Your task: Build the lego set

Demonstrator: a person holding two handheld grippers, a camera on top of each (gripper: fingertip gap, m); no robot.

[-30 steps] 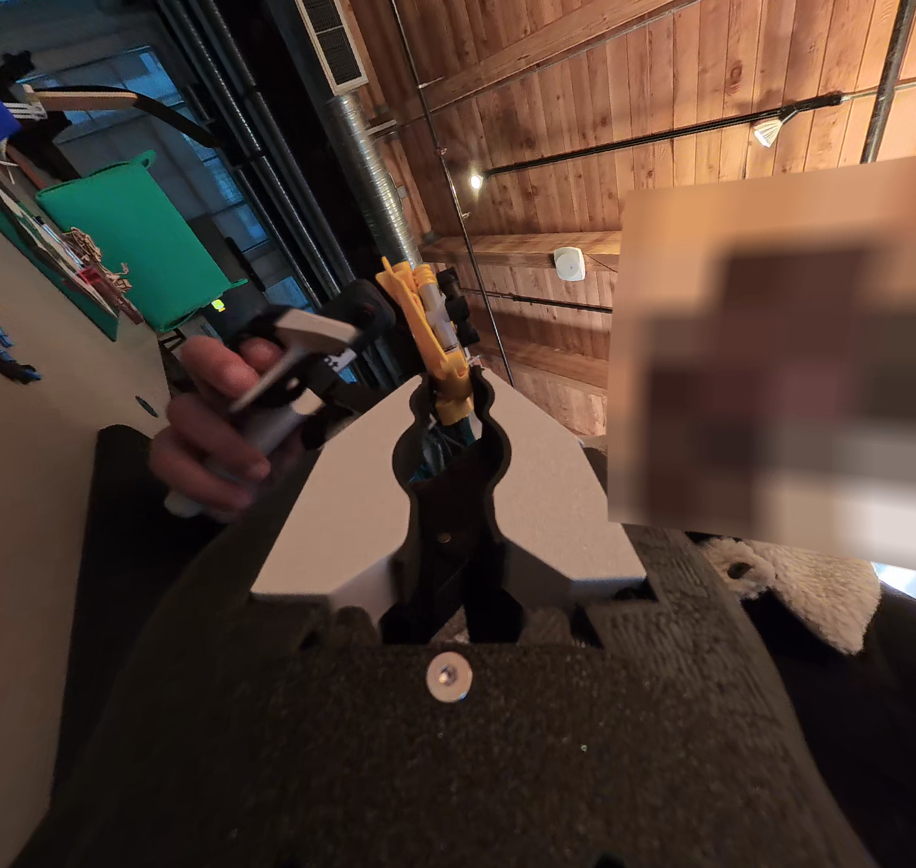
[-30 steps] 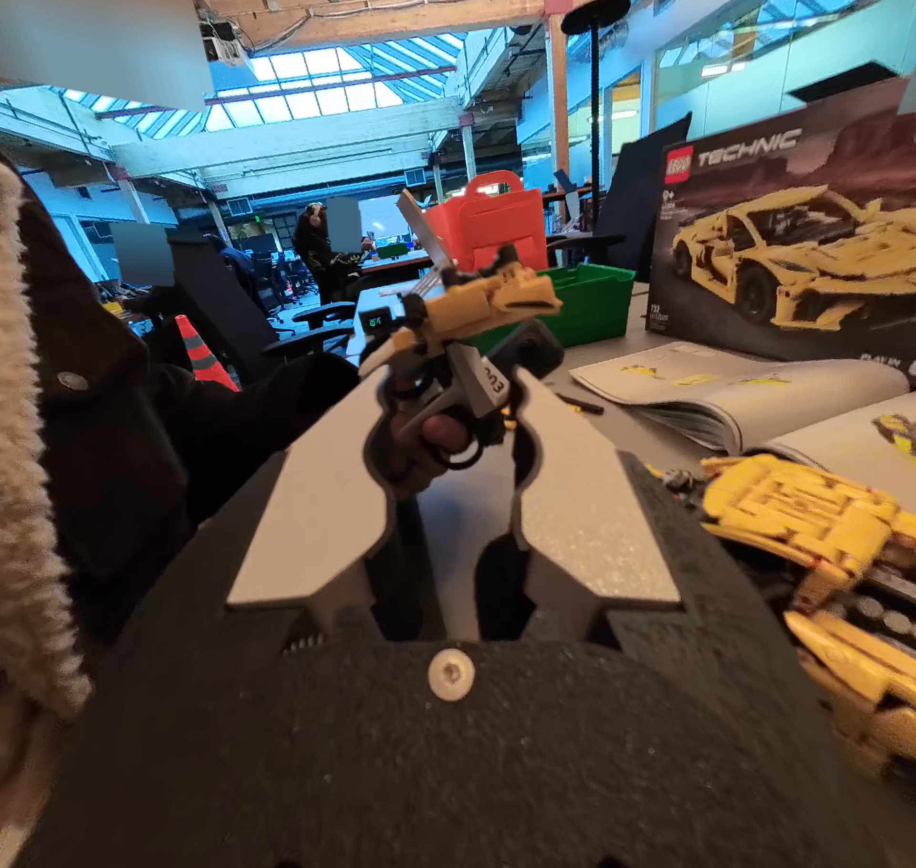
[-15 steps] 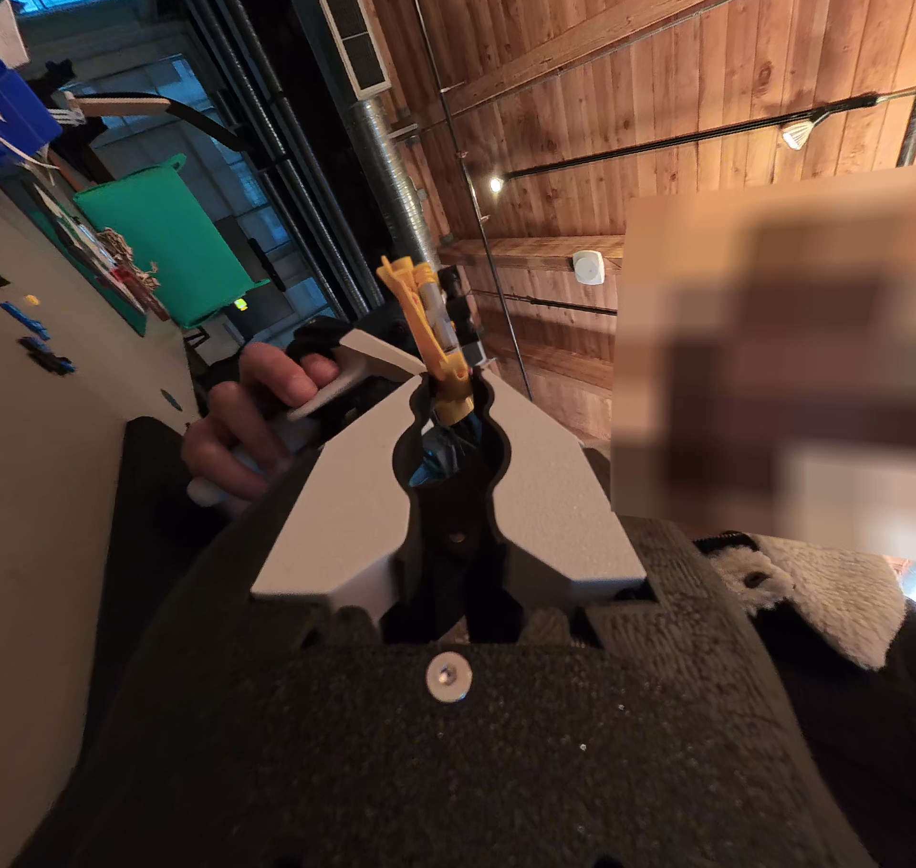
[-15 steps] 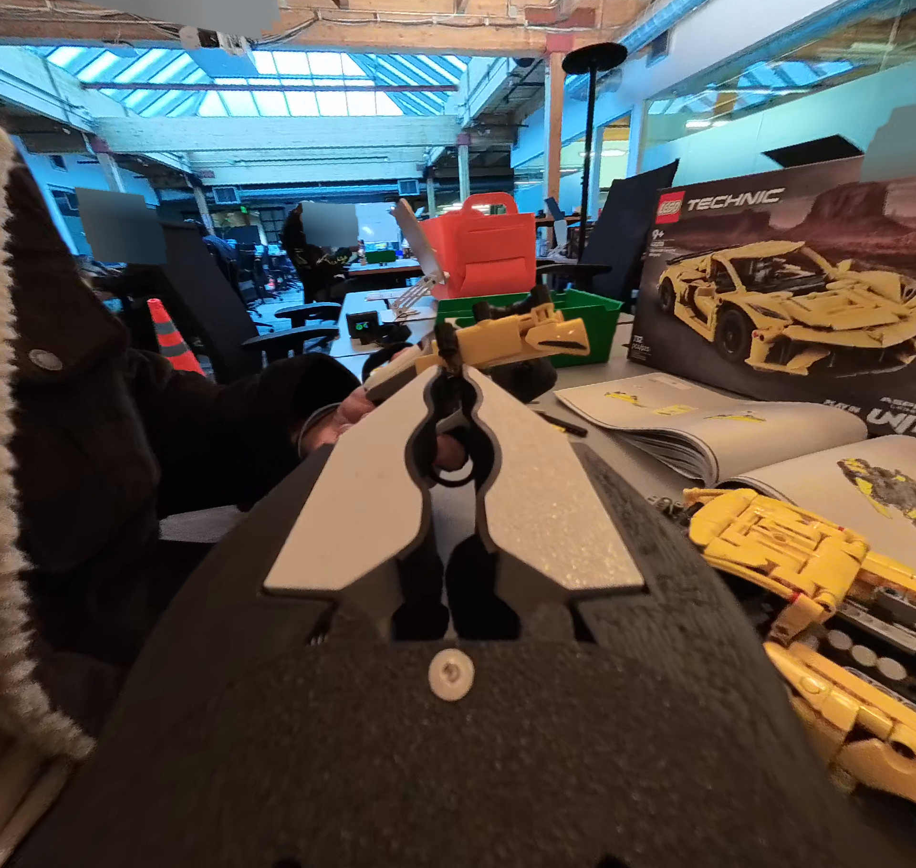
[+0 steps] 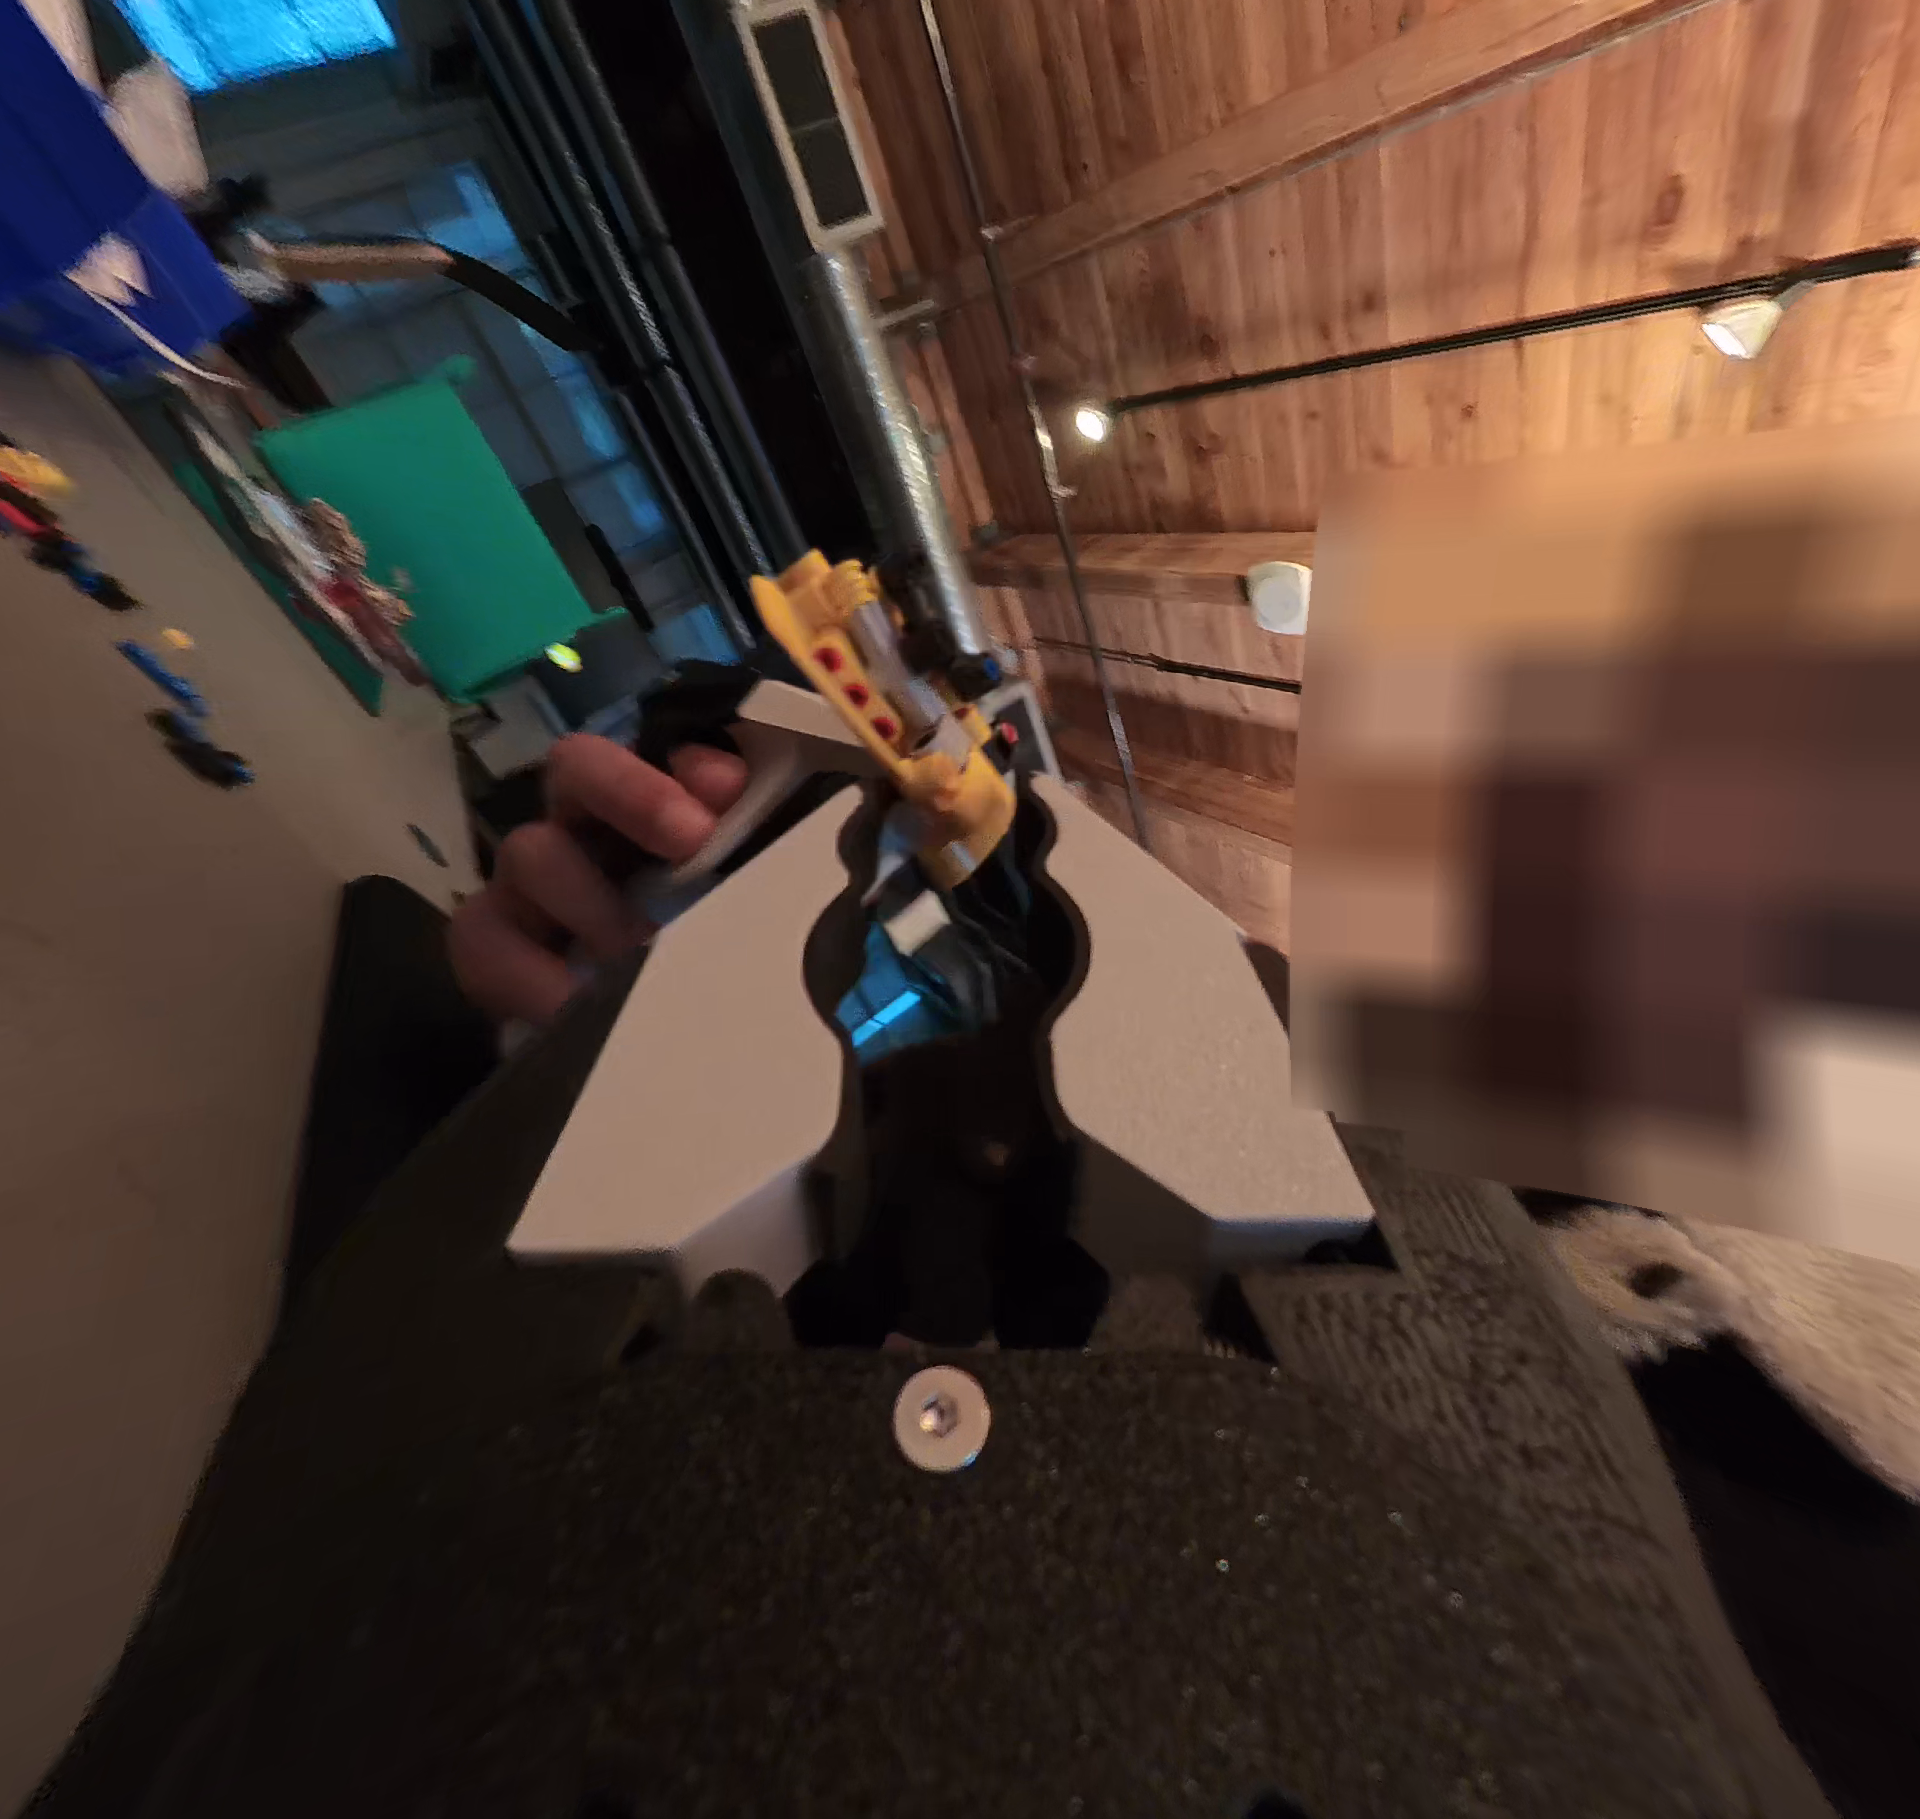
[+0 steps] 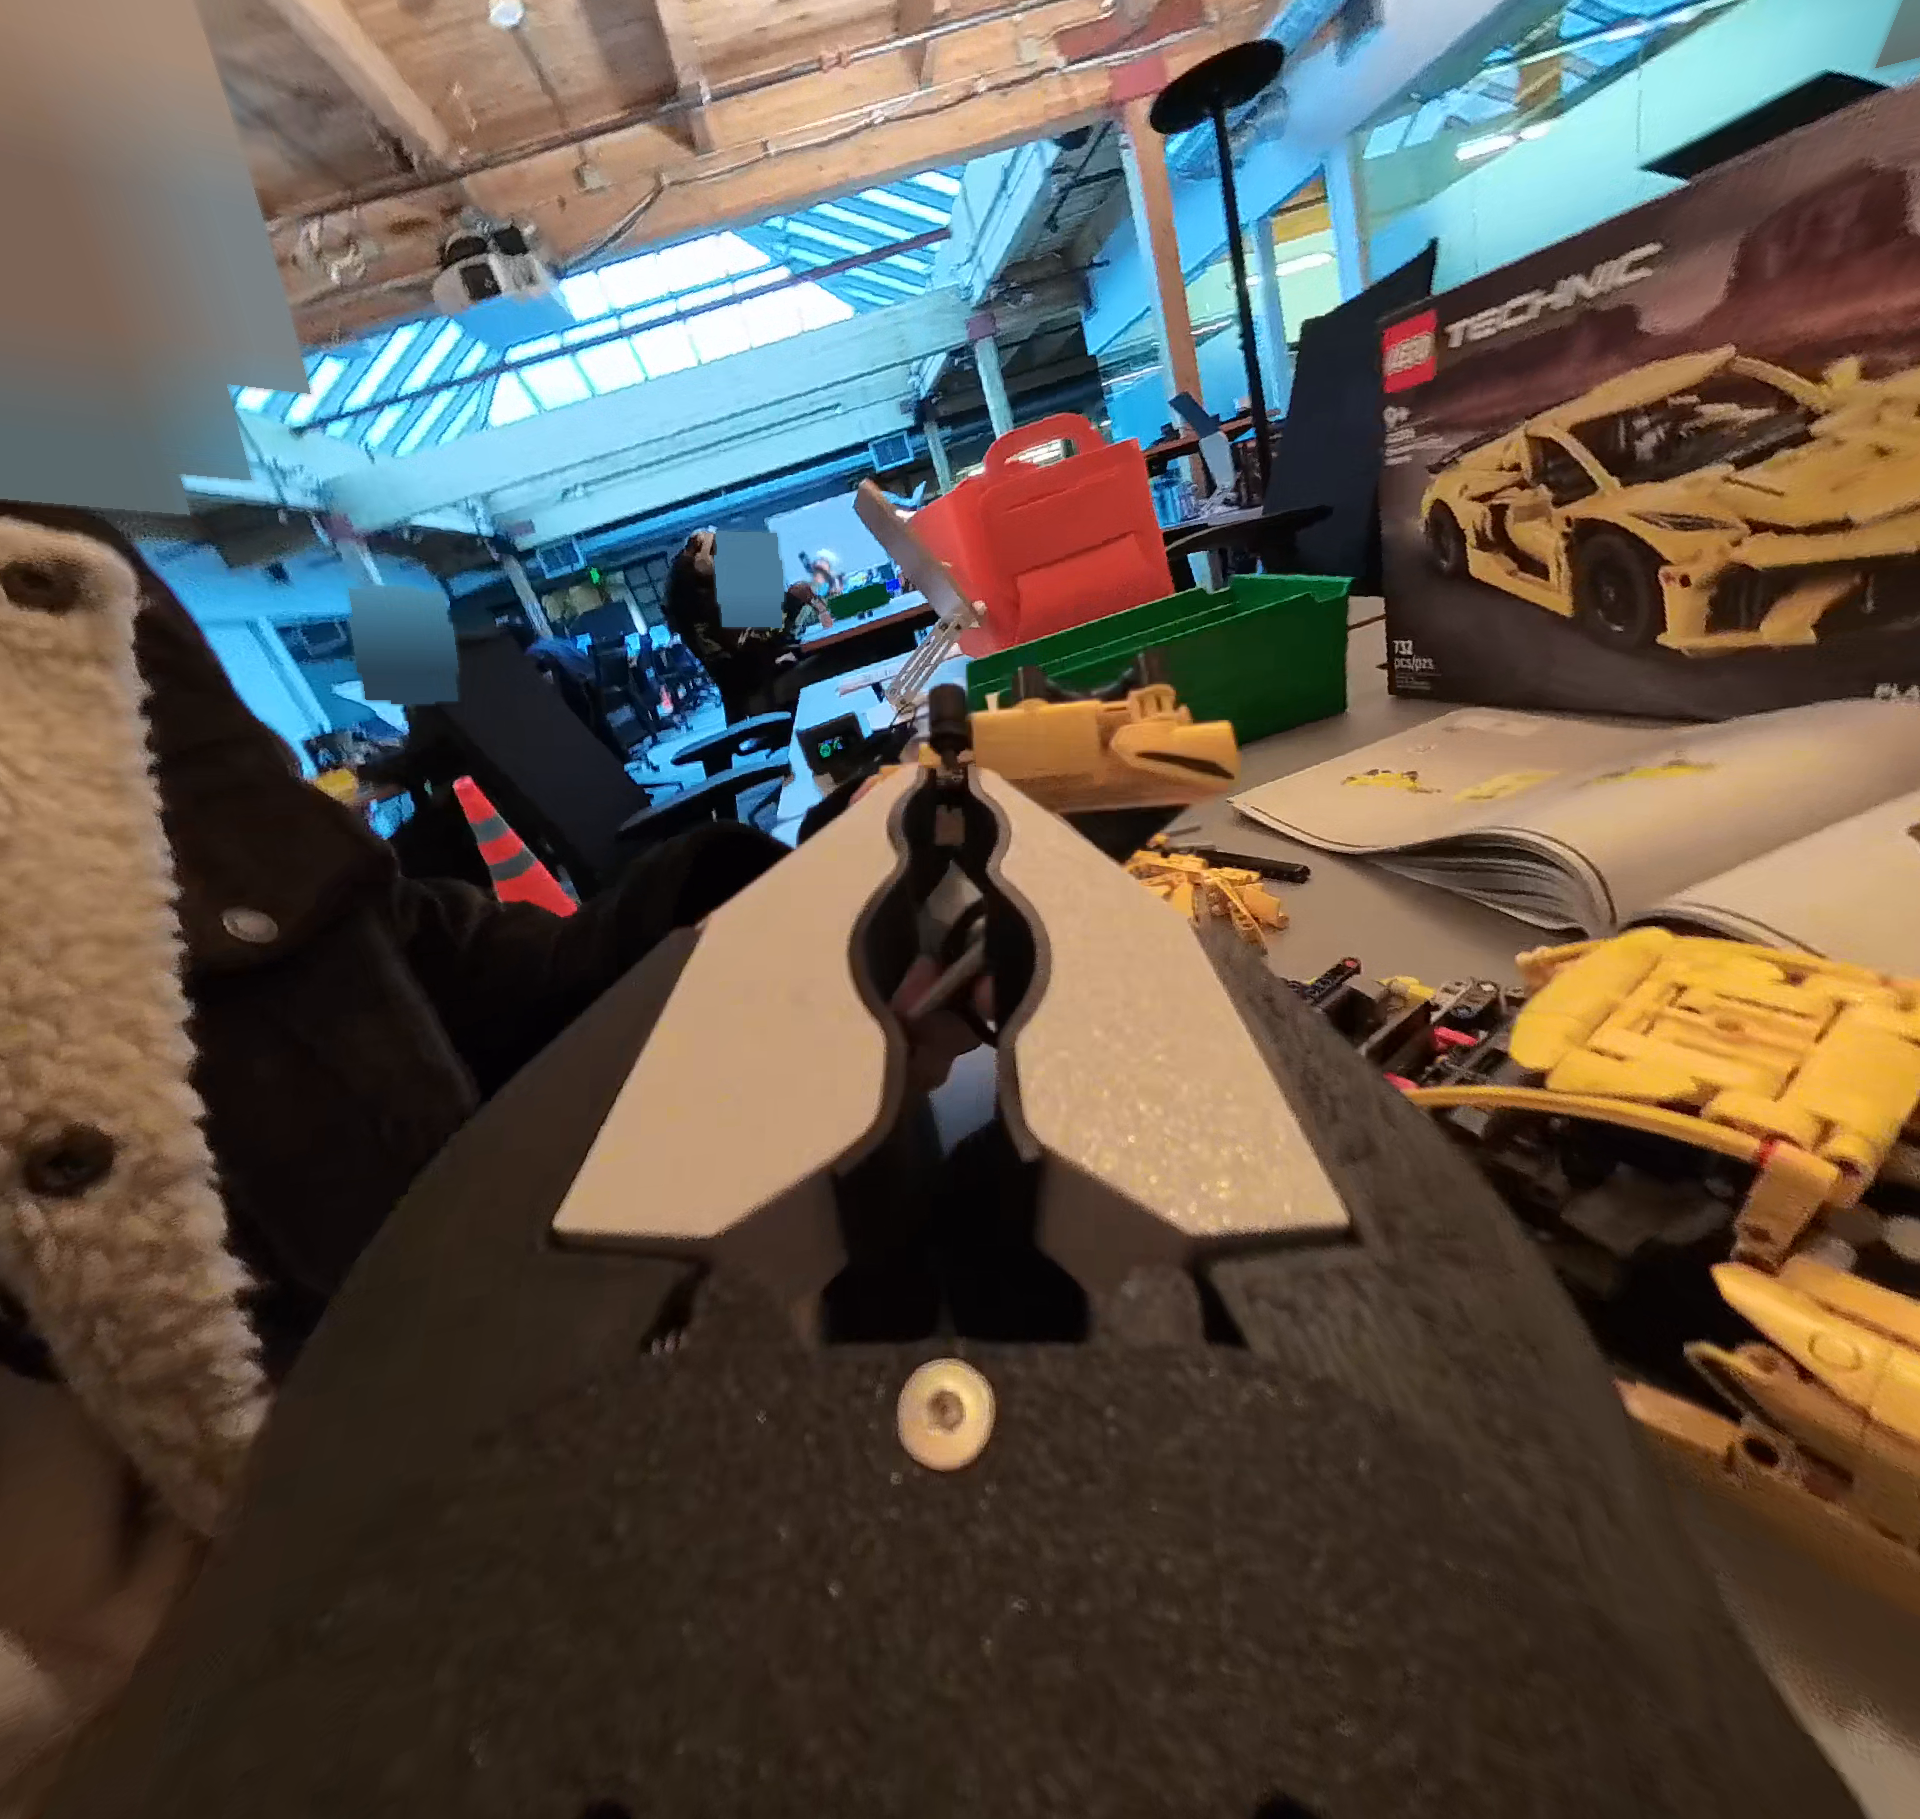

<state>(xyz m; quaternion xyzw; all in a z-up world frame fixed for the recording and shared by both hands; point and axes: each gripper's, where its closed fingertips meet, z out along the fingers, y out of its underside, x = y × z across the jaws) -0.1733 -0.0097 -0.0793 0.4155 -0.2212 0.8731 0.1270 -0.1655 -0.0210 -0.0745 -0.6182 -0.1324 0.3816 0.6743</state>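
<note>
Both tools meet above the grey counter (image 6: pixel 1382 922) under a timber ceiling (image 6: pixel 727 34): the left tool (image 5: pixel 951 824) clamps the yellow lego piece (image 5: pixel 883 709), the right tool (image 6: pixel 948 782) pinches its black pin (image 6: pixel 948 720). A half-built yellow car (image 6: pixel 1704 1063), open booklet (image 6: pixel 1558 813), set box (image 6: pixel 1662 481) and green bin (image 6: pixel 1226 647) sit on the counter.

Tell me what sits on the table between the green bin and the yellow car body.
In the right wrist view, the open instruction booklet and loose yellow pieces lie between the green bin and the yellow car body.
</note>
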